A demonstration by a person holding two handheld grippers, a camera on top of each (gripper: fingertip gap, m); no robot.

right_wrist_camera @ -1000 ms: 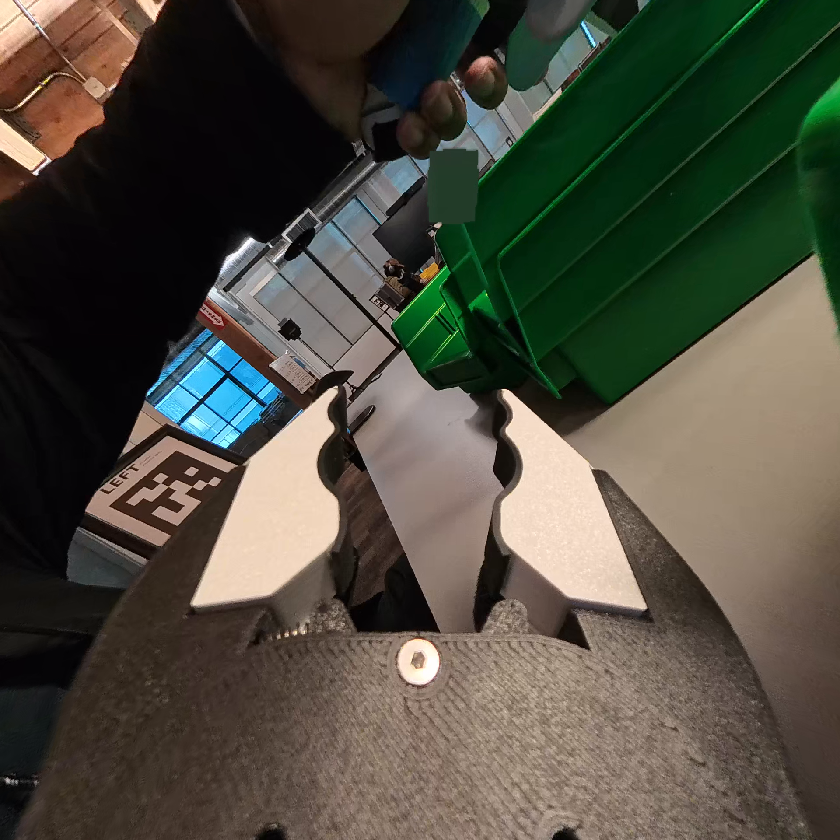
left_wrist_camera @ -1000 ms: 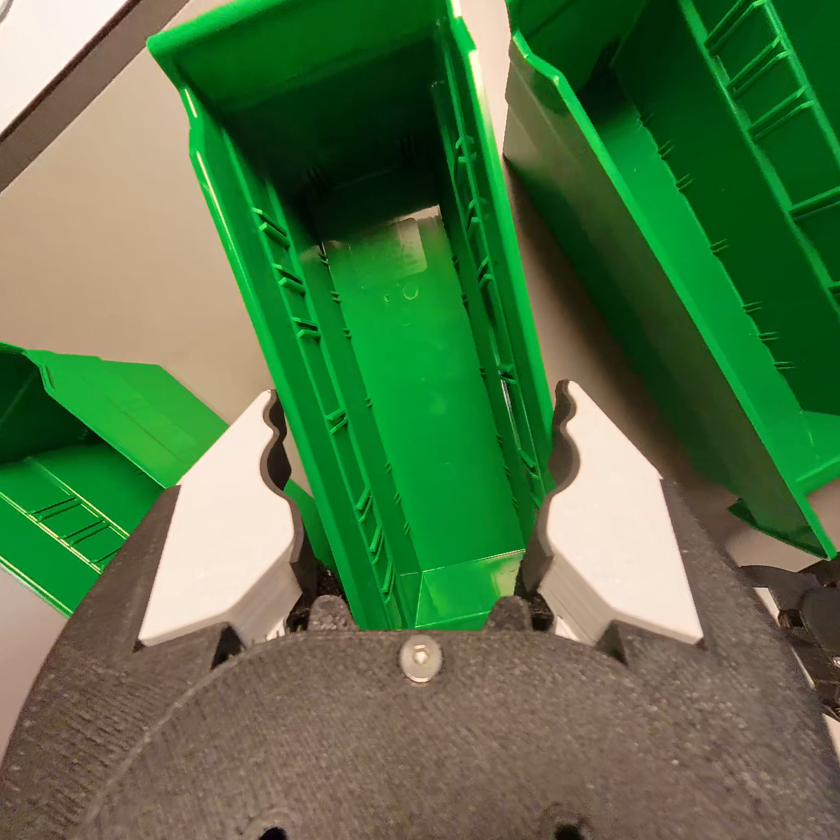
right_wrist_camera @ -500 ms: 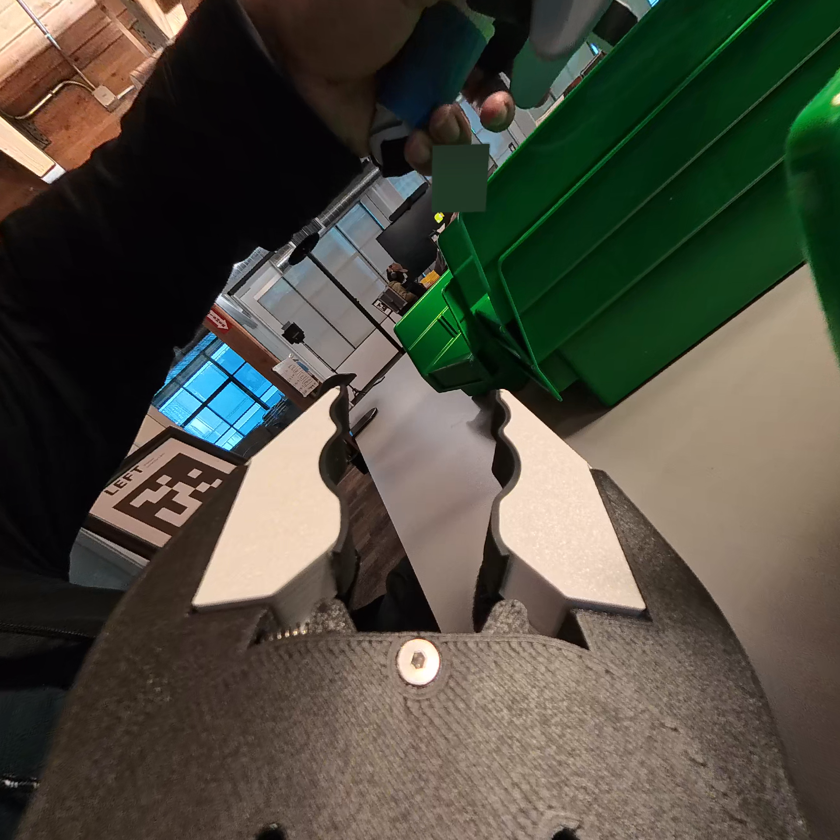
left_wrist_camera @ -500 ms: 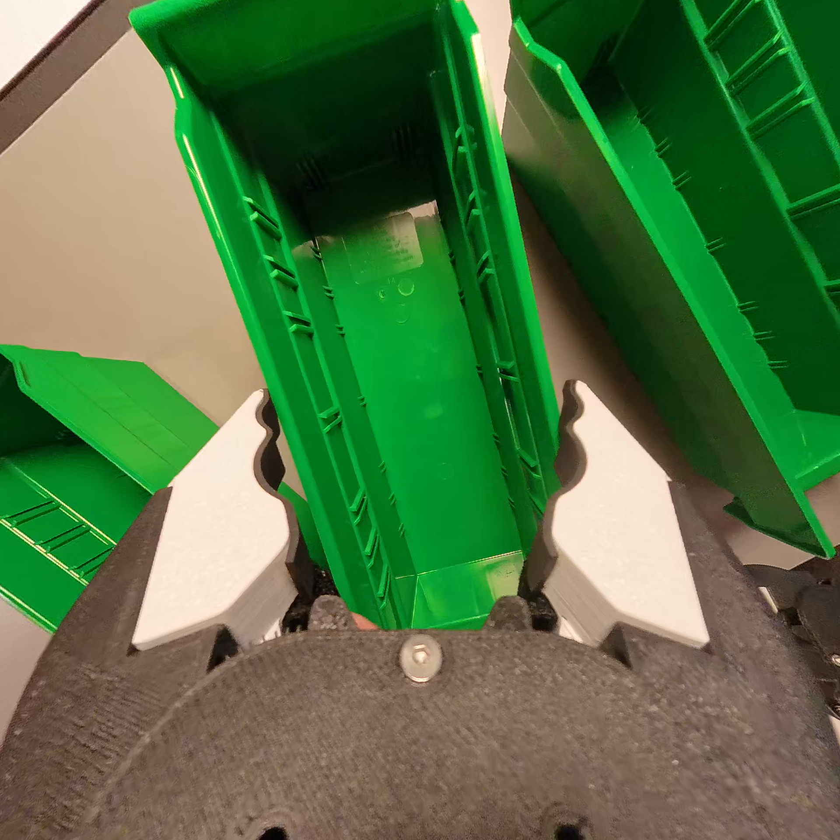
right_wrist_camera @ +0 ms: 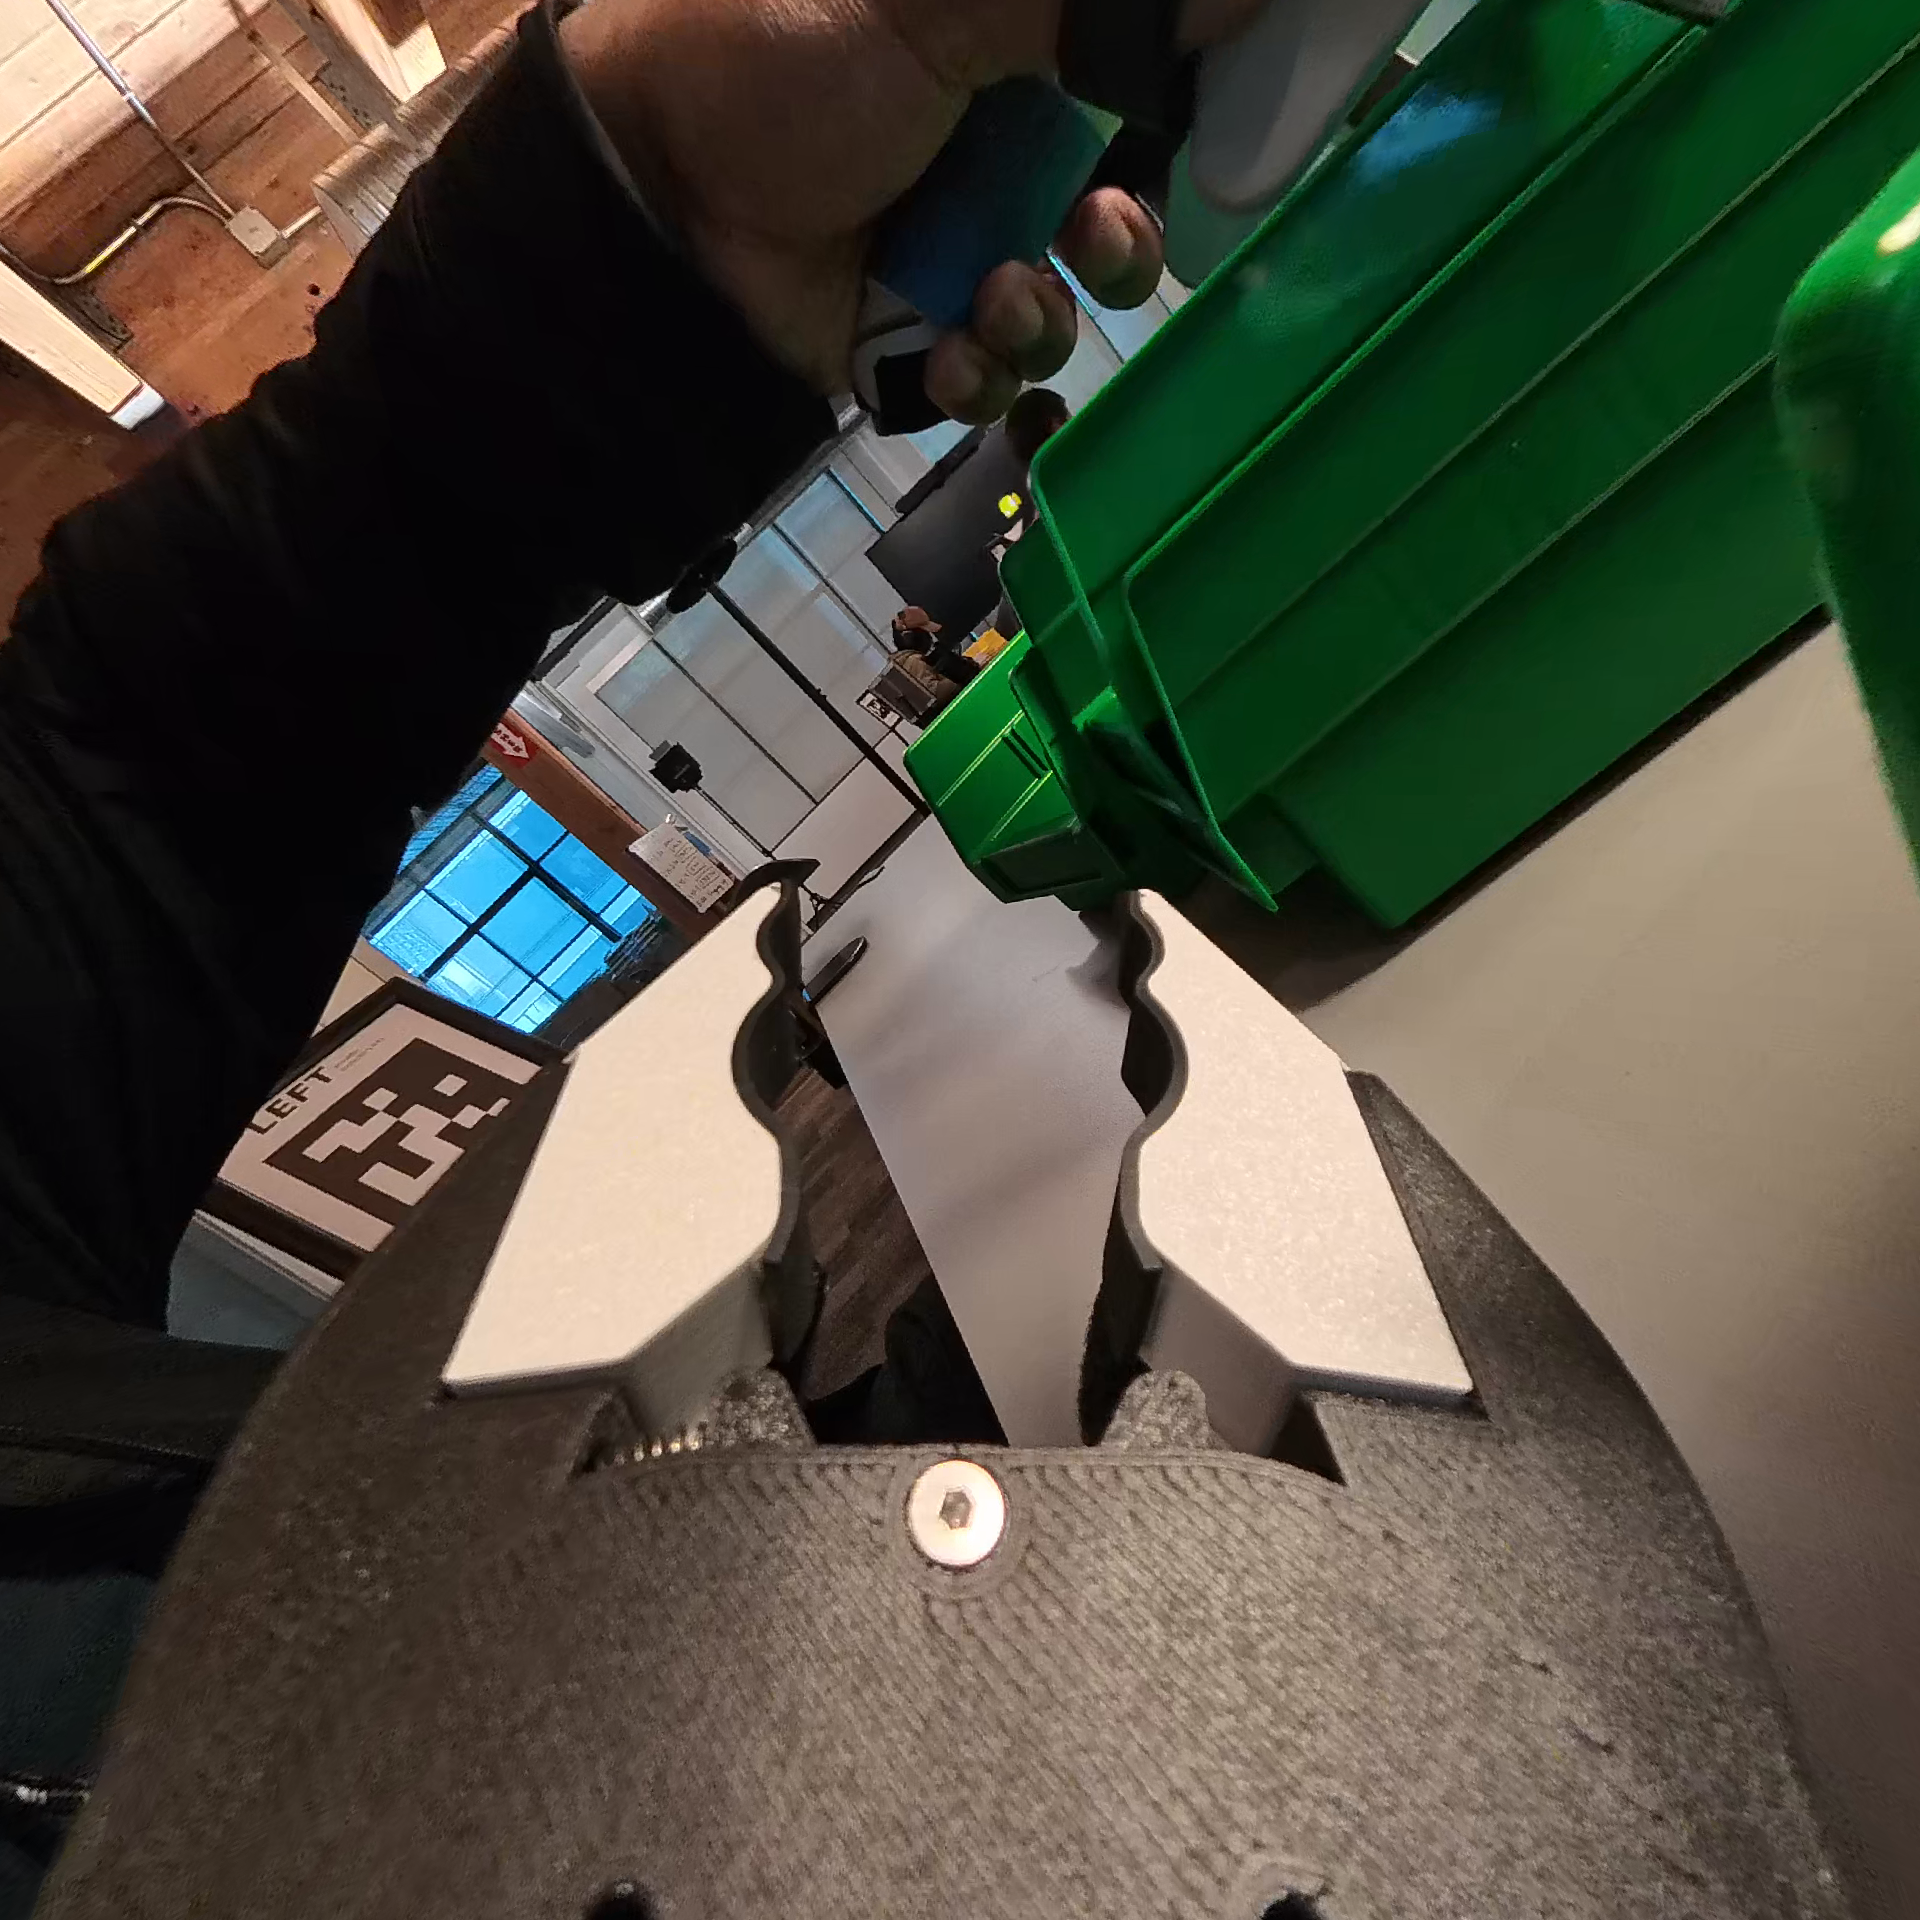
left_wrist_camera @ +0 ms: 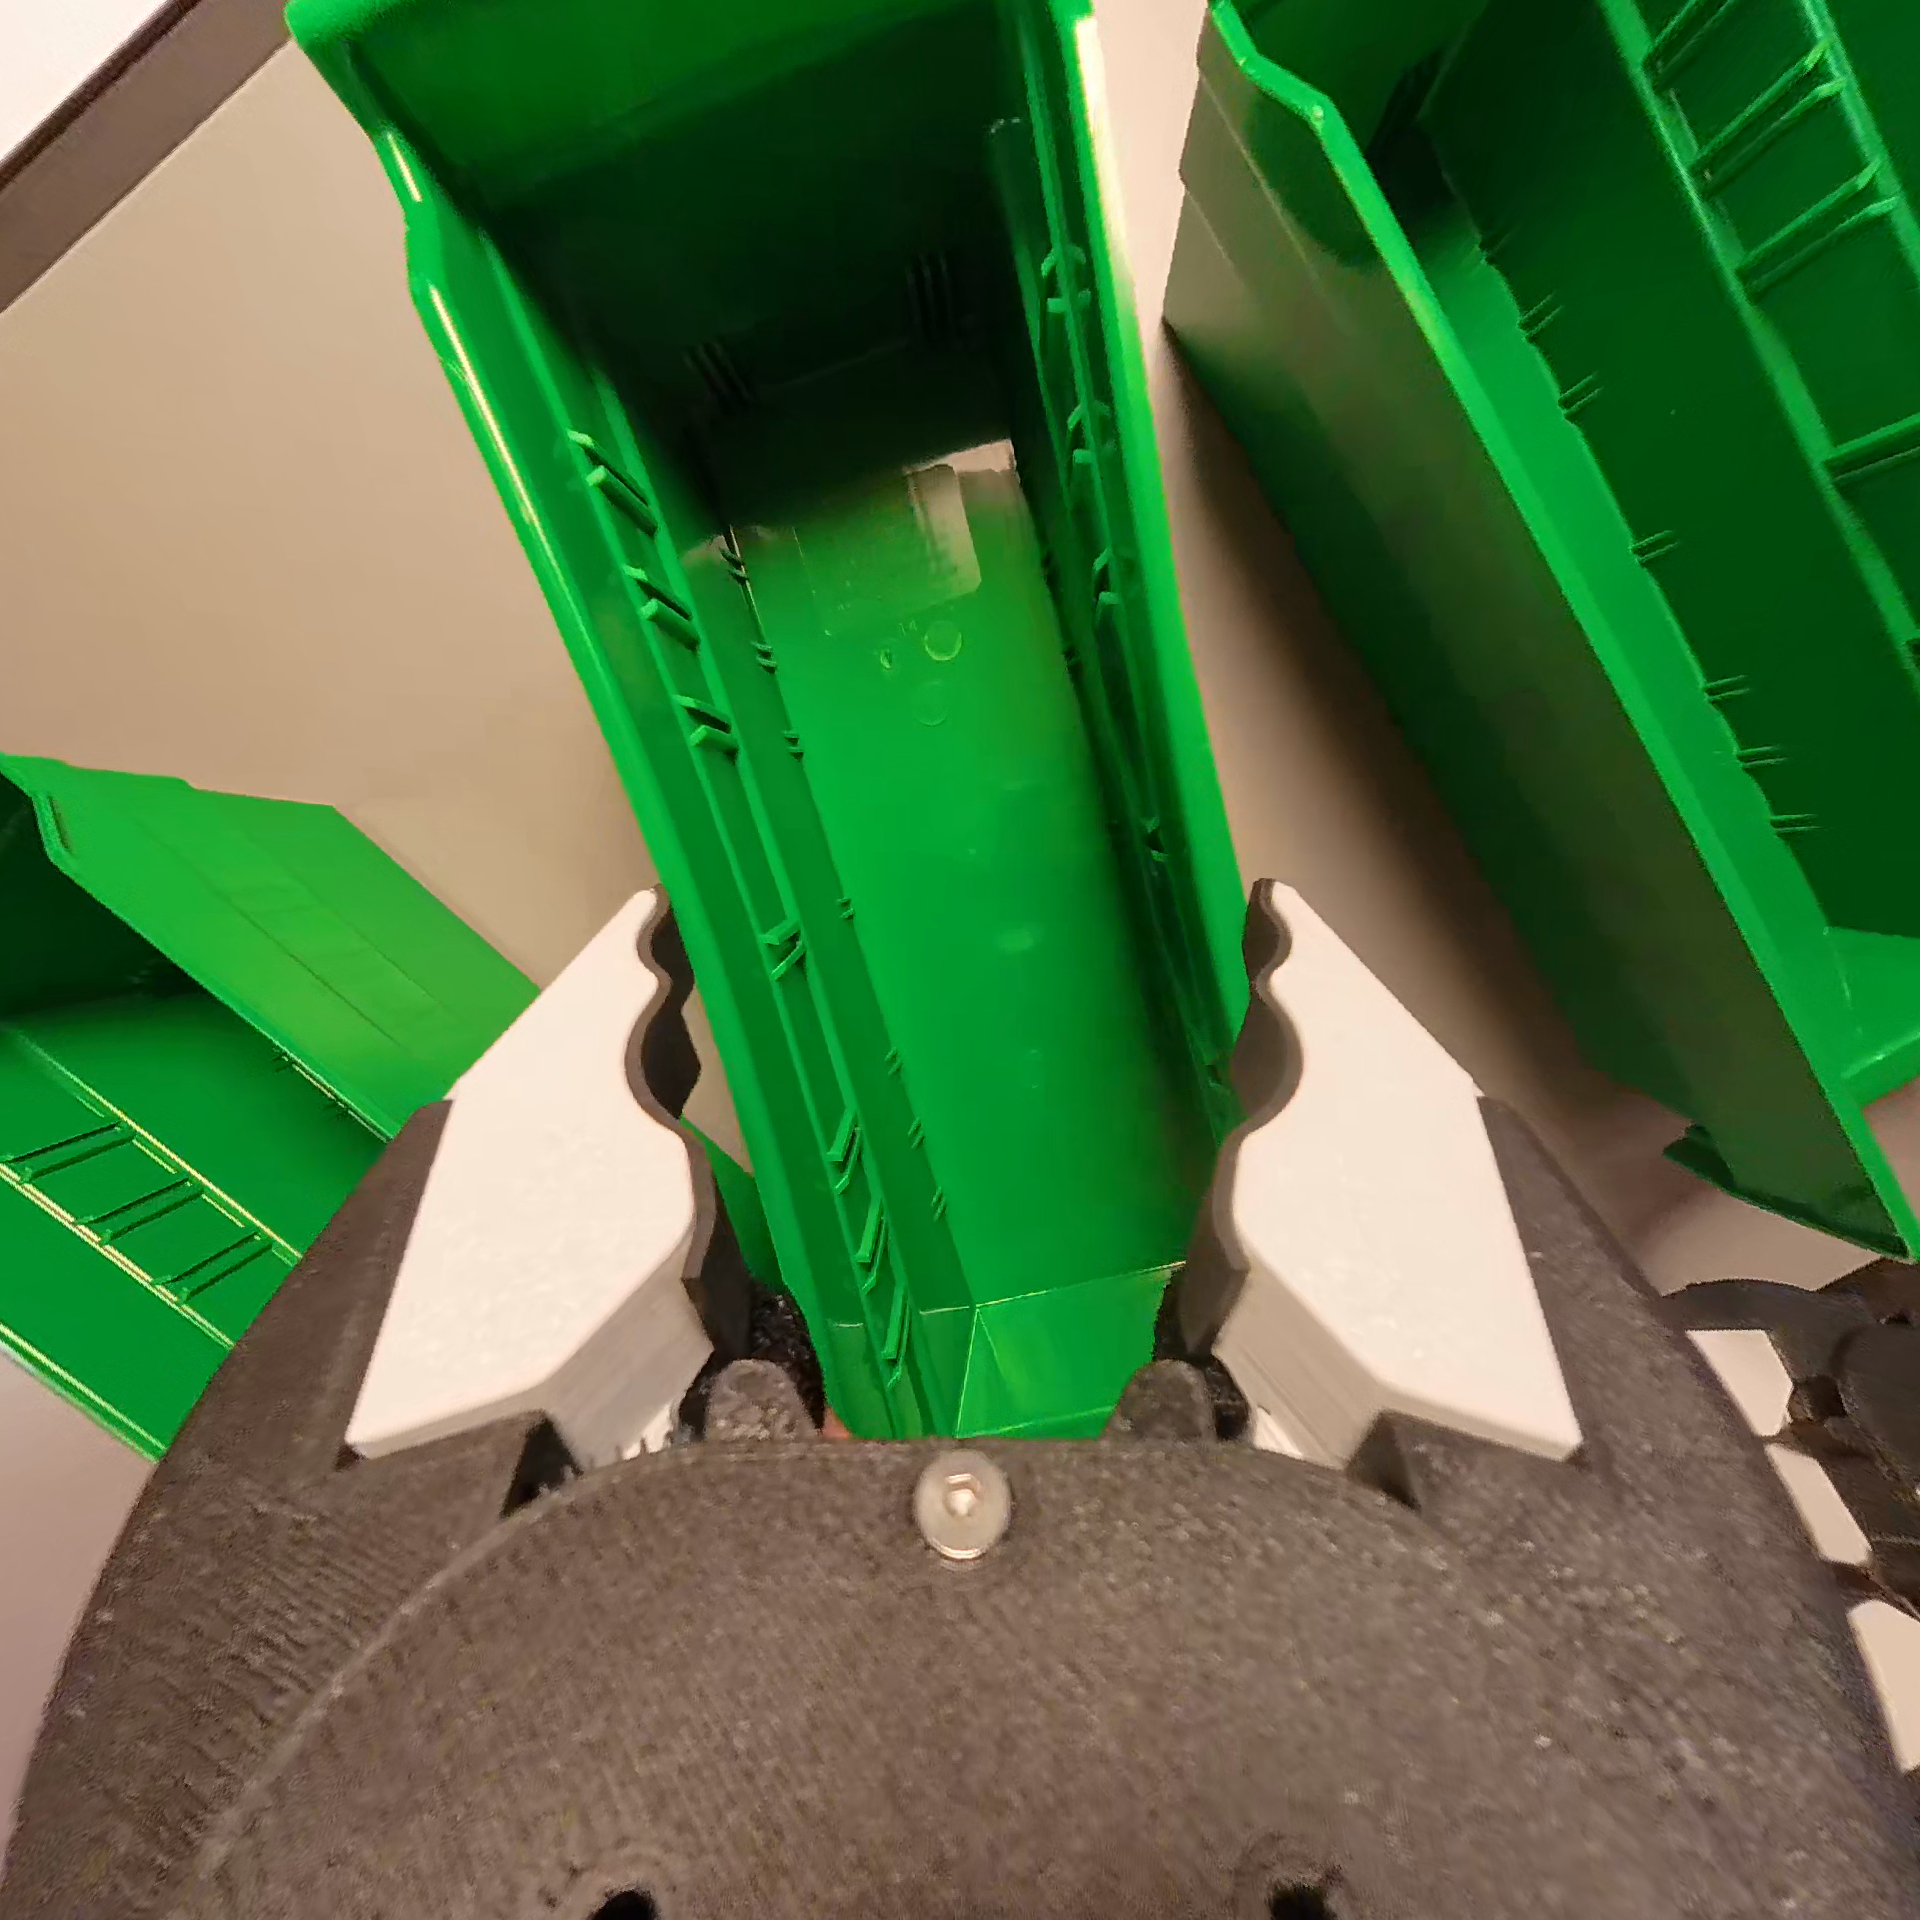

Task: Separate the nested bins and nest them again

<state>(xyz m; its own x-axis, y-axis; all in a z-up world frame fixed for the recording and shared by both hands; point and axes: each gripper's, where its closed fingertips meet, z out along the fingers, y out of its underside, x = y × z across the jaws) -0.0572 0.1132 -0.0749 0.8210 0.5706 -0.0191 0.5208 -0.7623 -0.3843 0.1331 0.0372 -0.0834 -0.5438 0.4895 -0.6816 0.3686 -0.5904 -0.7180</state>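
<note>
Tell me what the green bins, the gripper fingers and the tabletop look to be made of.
Green bin: likely moulded plastic, glossy; sharp highlights, thin ribbed walls. Left gripper fingers: pale matte shells with dark, possibly rubbery, wavy pads; the black body's layered grain suggests 3D printing. Tabletop: smooth, matte beige-grey, perhaps laminate; can't tell for sure.

a narrow green bin [left_wrist_camera: 935, 831] is filling the centre of the left wrist view, with bare table [left_wrist_camera: 260, 520] lying open at upper left and only a slim strip separating it from the wide bin [left_wrist_camera: 1558, 520] at right.
</note>
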